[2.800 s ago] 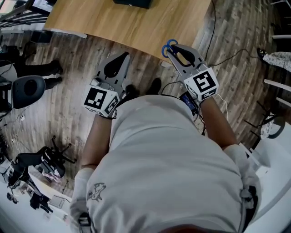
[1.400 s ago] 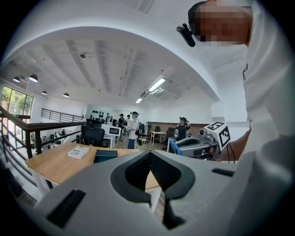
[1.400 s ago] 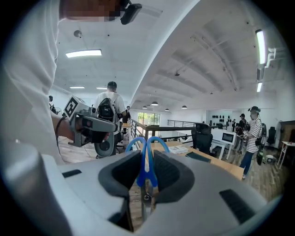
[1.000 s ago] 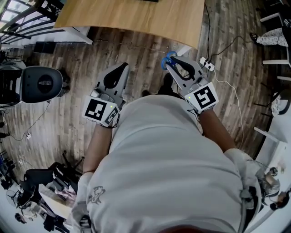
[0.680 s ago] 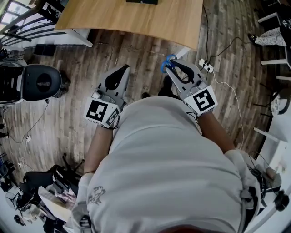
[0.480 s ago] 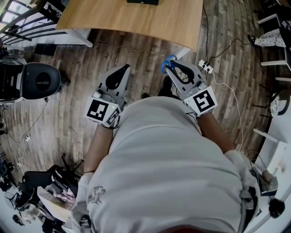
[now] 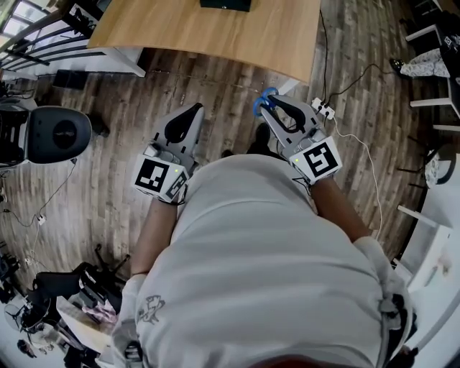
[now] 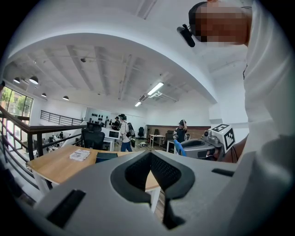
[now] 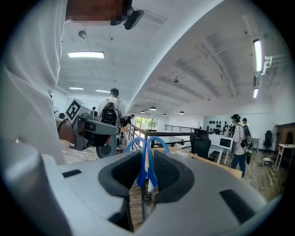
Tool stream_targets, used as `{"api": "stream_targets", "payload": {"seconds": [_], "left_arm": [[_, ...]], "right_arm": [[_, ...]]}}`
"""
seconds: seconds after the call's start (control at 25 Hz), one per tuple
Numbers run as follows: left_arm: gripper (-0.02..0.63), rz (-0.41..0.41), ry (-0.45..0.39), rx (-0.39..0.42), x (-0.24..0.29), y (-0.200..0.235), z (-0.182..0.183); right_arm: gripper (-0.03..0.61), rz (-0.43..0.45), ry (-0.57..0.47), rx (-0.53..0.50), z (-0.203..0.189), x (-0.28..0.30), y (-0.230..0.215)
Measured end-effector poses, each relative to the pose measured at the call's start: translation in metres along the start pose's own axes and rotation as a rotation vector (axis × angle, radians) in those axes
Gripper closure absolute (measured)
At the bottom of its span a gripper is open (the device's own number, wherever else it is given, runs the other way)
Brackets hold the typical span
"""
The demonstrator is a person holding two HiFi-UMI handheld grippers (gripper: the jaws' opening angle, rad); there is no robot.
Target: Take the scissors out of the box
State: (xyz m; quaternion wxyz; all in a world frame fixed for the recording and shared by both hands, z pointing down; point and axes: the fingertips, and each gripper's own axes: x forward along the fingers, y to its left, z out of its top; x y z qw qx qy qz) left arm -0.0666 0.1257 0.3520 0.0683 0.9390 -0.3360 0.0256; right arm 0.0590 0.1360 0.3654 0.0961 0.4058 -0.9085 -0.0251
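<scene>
The scissors (image 7: 263,98) have blue loop handles that stick out past the tips of my right gripper (image 7: 268,106), which is shut on them and held level over the wooden floor. In the right gripper view the blue handles (image 9: 144,169) run up between the dark pads, with the metal blades lower down. My left gripper (image 7: 195,108) is beside it at the left, shut with nothing in it; its pads meet in the left gripper view (image 8: 150,159). That view also shows the right gripper (image 8: 203,148) with the scissors (image 8: 179,147). No box is in view.
A wooden table (image 7: 215,39) lies ahead with a dark object (image 7: 225,4) at its far edge. A white power strip (image 7: 323,109) and its cable lie on the floor near the right gripper. A black office chair (image 7: 57,134) stands at the left. People stand far off in the room.
The view over the floor has shifted and the table's edge now lies farther from the grippers. Both grippers keep their pose, and the scissors stay in the right one.
</scene>
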Motion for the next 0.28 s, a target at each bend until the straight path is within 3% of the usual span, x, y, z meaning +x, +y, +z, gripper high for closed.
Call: {"api": "stream_targets", "payload": {"seconds": [0.28], "left_arm": [[0.609, -0.008, -0.002, 0.002, 0.0091, 0.0031, -0.0012]], "right_arm": [[0.485, 0.001, -0.006, 0.005, -0.0003, 0.0058, -0.0071]]}}
